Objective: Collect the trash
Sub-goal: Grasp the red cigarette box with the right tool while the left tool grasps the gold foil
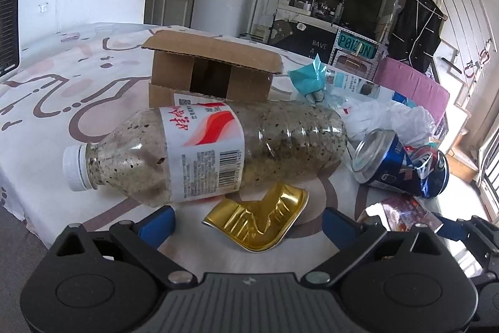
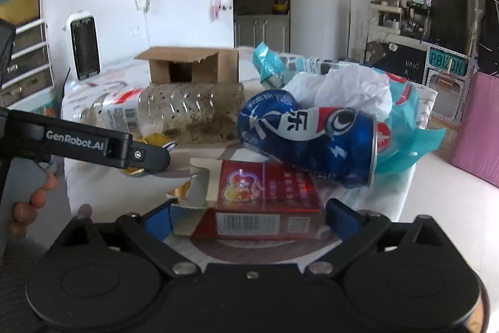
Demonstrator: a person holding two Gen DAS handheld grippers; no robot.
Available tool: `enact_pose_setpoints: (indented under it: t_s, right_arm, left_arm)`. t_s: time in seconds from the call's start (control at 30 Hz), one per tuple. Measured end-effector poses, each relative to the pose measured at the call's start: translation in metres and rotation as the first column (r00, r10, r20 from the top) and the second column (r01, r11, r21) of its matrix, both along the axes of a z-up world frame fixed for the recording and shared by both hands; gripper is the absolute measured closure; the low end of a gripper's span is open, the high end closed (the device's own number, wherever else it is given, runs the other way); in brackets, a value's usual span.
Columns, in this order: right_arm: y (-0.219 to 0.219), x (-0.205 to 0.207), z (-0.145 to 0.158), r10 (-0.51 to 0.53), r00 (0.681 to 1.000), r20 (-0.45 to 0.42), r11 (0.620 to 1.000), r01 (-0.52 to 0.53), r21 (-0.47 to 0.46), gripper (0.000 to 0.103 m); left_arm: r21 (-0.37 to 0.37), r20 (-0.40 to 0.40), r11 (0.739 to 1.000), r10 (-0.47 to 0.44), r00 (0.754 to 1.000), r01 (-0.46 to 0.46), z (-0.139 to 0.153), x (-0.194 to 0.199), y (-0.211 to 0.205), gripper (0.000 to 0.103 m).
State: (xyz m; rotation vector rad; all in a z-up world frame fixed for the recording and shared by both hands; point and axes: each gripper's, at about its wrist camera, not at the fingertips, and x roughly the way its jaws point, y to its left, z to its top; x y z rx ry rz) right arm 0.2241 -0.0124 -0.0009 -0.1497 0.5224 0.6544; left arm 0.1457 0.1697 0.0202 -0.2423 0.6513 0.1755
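Observation:
A crushed gold foil tray (image 1: 259, 223) lies on the patterned tablecloth (image 1: 62, 89), between the fingers of my left gripper (image 1: 248, 223), which is open and not pressing on it. Beyond it a dirty plastic bottle (image 1: 205, 149) lies on its side, with a dented blue can (image 1: 405, 167) to its right. A red cigarette pack (image 2: 265, 202) with a torn white flap lies between the fingers of my right gripper (image 2: 249, 219). This gripper is open, and its right pad sits close to the pack's corner. The blue can (image 2: 312, 142) rests just behind the pack.
A cardboard box (image 1: 212, 71) stands behind the bottle. Crumpled white plastic (image 2: 343, 89) and teal wrappers (image 2: 271, 61) are piled at the back right. A hand (image 2: 28, 205) holds the left gripper's handle. The table's near edge runs just under both grippers; a pink cushion (image 2: 477, 127) is at right.

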Motion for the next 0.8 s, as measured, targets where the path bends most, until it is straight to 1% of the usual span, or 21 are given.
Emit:
enact_pose_setpoints:
  t_s: [0.1,0.17,0.2,0.27,0.4,0.43,0.47,0.6,0.8]
  right_arm:
    - [-0.004,-0.005,-0.001,-0.008,1.000,0.013,0.999,0.008,0.033,0.011]
    - [-0.007,-0.007,-0.001,-0.011,1.000,0.019,0.999,0.010,0.049,0.011]
    - [-0.008,-0.009,-0.001,-0.010,1.000,0.015,0.998,0.010,0.056,0.011]
    - [-0.011,-0.012,-0.002,-0.007,1.000,0.002,0.997,0.007,0.073,0.011]
    - [-0.015,-0.017,0.000,-0.004,1.000,-0.010,0.996,0.005,0.085,0.011]
    - [-0.016,-0.018,0.000,-0.004,1.000,-0.015,0.996,0.006,0.089,0.011]
    - [-0.018,-0.019,0.001,-0.006,1.000,-0.022,0.996,0.007,0.092,0.011]
    - [-0.023,-0.025,0.002,-0.009,0.999,-0.034,0.994,0.013,0.105,0.012]
    - [-0.031,-0.032,0.007,-0.015,0.999,-0.045,0.992,0.021,0.123,0.012]
  left_arm:
    - [0.024,0.005,1.000,0.018,1.000,-0.018,0.000,0.000,-0.004,0.012]
    - [0.032,0.009,0.999,0.033,0.999,-0.034,0.000,-0.001,-0.005,0.023]
    - [0.033,0.011,0.999,0.039,0.999,-0.040,0.001,-0.001,-0.005,0.026]
    - [0.038,0.012,0.998,0.044,0.999,-0.044,0.002,-0.002,-0.006,0.037]
    - [0.046,0.012,0.999,0.025,1.000,-0.026,0.003,-0.004,-0.009,0.046]
    - [0.043,0.013,0.999,0.019,1.000,-0.020,0.004,-0.005,-0.010,0.050]
    - [0.036,0.015,0.999,0.016,1.000,-0.017,0.004,-0.007,-0.010,0.058]
    - [-0.014,0.026,1.000,0.020,0.999,-0.019,0.004,-0.013,-0.006,0.059]
    - [-0.052,0.040,0.999,0.009,0.999,-0.007,0.005,-0.025,-0.011,0.060]
